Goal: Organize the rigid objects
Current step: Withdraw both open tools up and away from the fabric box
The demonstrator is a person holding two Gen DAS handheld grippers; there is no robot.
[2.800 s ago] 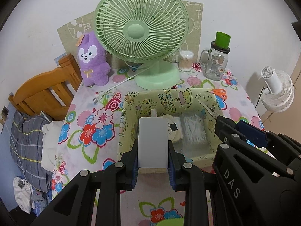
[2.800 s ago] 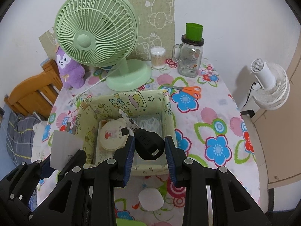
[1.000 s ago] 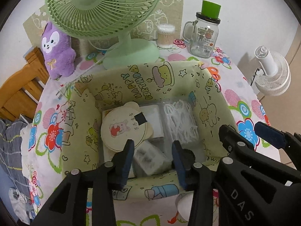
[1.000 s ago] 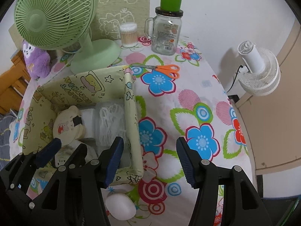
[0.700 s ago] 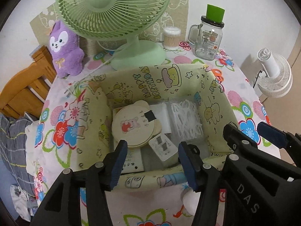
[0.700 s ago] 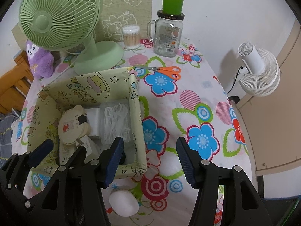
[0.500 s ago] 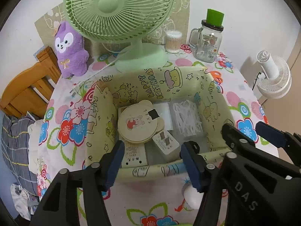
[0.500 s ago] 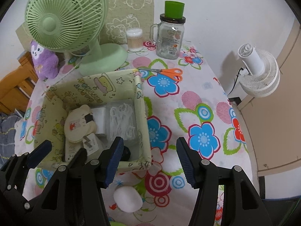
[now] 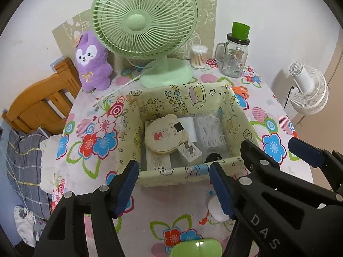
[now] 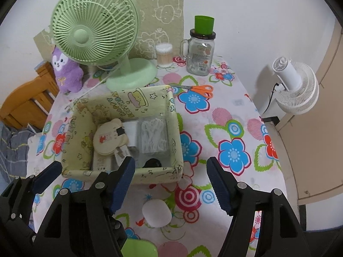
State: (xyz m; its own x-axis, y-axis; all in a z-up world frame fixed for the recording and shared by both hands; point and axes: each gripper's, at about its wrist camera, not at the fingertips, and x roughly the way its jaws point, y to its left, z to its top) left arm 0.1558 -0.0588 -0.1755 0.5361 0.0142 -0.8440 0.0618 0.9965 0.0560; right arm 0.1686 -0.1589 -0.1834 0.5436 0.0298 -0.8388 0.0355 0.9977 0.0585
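Left wrist view: both grippers, left (image 9: 173, 185) & right (image 10: 171, 185), jaws opening, empty, above storage box (image 9: 171, 174) w/ items inside; next: pick white oval case (image 10: 157, 213) off bench.

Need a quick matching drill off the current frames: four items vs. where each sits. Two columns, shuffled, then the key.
Things
1. orange-handled scissors
2. round cream bear-shaped compact
3. white egg-shaped case
4. green plastic cup

Places
A. on the glass mug jar's lid
B. inside the yellow printed fabric box
C. on the tablecloth, in front of the box
D. on the tablecloth, behind the box's right corner

Pairs: 1-D, 2-B, 3-C, 4-A
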